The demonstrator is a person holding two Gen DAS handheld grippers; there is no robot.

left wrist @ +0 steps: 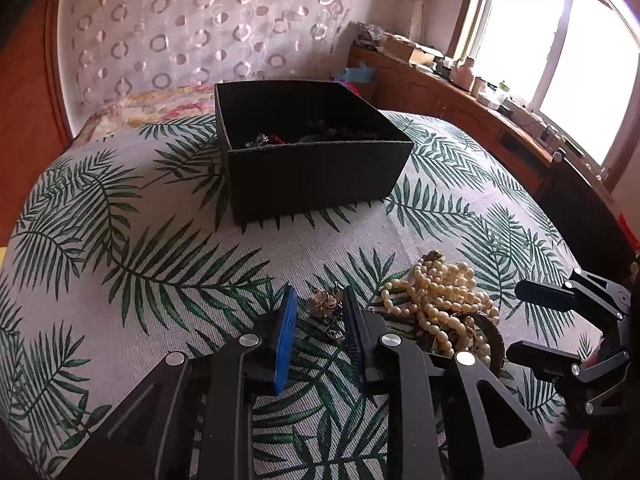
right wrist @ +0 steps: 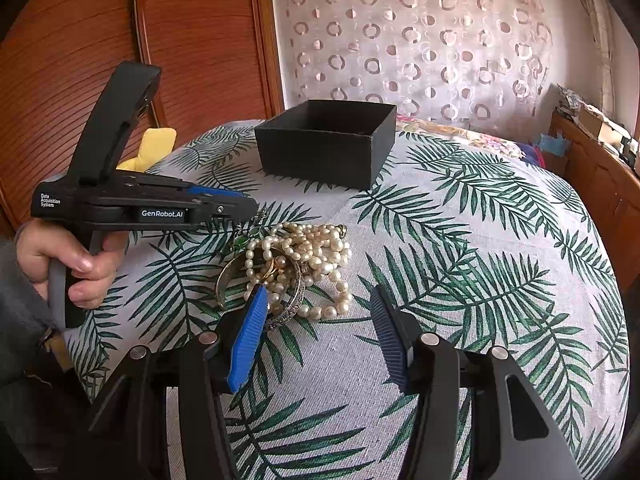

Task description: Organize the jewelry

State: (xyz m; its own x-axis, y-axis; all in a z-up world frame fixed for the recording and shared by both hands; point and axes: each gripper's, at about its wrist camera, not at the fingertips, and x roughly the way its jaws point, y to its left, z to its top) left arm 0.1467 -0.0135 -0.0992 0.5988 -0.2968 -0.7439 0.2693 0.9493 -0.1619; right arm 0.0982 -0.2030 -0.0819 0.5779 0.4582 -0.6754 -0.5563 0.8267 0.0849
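Both your grippers tilt downward over the bed [left wrist: 168, 240]: left gripper [left wrist: 320, 316] fingers narrow around a gold brooch [left wrist: 325, 300], pad contact unclear; right gripper [right wrist: 320, 312] fingers wide, empty, near the pearls [right wrist: 312, 256].

Matt black card box [left wrist: 316, 176]; woven leaf-print cloth [left wrist: 168, 240]; glossy pearl strands [left wrist: 444, 300]; ribbed blue plastic pads [right wrist: 250, 336]; glossy wood wardrobe [right wrist: 192, 40].

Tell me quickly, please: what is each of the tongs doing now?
Left tongs: narrowed around a small gold flower piece; firm grip cannot be told.
Right tongs: open, empty, beside the pearl pile.
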